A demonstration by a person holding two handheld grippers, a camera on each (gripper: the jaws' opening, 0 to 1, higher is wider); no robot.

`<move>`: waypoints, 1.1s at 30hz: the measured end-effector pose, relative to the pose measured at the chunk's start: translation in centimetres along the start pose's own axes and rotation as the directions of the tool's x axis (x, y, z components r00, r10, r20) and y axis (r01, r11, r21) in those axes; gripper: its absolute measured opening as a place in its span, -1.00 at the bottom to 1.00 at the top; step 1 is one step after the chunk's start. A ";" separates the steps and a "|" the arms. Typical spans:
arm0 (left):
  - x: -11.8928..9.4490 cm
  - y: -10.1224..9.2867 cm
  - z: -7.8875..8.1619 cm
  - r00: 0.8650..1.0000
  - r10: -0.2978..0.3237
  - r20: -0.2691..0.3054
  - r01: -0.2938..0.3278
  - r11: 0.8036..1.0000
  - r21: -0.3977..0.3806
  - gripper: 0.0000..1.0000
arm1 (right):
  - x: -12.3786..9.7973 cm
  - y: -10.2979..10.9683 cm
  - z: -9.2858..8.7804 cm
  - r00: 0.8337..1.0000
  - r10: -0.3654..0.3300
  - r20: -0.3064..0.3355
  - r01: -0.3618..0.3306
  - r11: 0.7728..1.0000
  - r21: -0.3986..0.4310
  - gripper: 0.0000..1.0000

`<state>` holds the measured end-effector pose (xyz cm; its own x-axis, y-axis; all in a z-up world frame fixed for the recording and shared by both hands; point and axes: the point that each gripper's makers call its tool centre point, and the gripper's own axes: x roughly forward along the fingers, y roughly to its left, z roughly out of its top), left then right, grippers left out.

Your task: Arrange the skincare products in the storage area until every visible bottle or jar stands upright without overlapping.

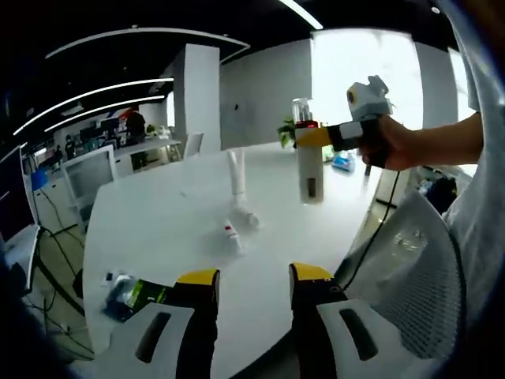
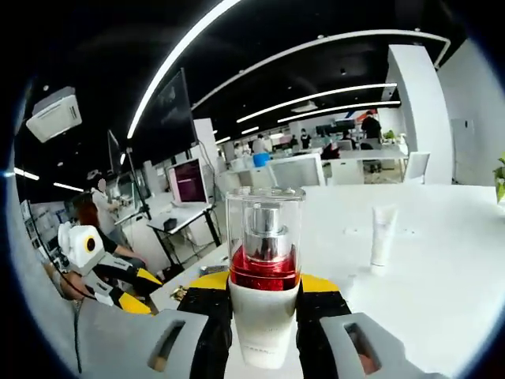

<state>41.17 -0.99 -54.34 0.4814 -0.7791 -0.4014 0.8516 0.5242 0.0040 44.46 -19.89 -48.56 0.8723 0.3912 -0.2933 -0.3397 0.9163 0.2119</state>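
In the left gripper view, a dark packet [image 1: 132,294] with green print lies at the near left edge of the round white table [image 1: 158,229]. Right of it, the left gripper [image 1: 252,278] rises from the bottom with its yellow-tipped jaws standing apart and nothing between them. Just beyond the jaws, a small white bottle [image 1: 231,236] with a red mark lies on its side, and close behind it another small white item [image 1: 249,216] lies flat. Behind these a white tube [image 1: 236,174] stands upright on its cap. Further right, the tall white pump bottle [image 1: 310,150] with a clear cap and red collar hangs above the tabletop, clamped near its top by the right gripper [image 1: 316,136], which a hand [image 1: 388,142] grips from the right.

In the right gripper view, the left gripper [image 2: 126,294] shows low at the left. At the centre the pump bottle [image 2: 264,272] stands upright, pinched between the right gripper's jaws [image 2: 264,296] around its white body. To the right, the tube [image 2: 383,234] stands on the table [image 2: 442,268], well apart.
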 end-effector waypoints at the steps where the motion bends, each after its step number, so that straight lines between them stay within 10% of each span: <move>1: 0.0 0.1 0.0 1.000 0.005 0.000 -0.005 1.000 0.004 -0.35 | 0.1 -0.3 -0.1 1.000 -0.003 -0.009 0.003 1.000 -0.003 -0.51; 33: 0.3 1.2 -1.4 0.995 0.074 -0.073 -0.071 0.997 0.040 -0.41 | 2.4 -7.4 2.2 0.996 -0.088 -0.022 0.087 0.995 -0.037 -0.51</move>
<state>42.04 -0.15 -55.77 0.5269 -0.7112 -0.4654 0.8228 0.5640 0.0696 49.79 -25.93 -48.82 0.8908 0.3107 -0.3316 -0.2749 0.9495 0.1511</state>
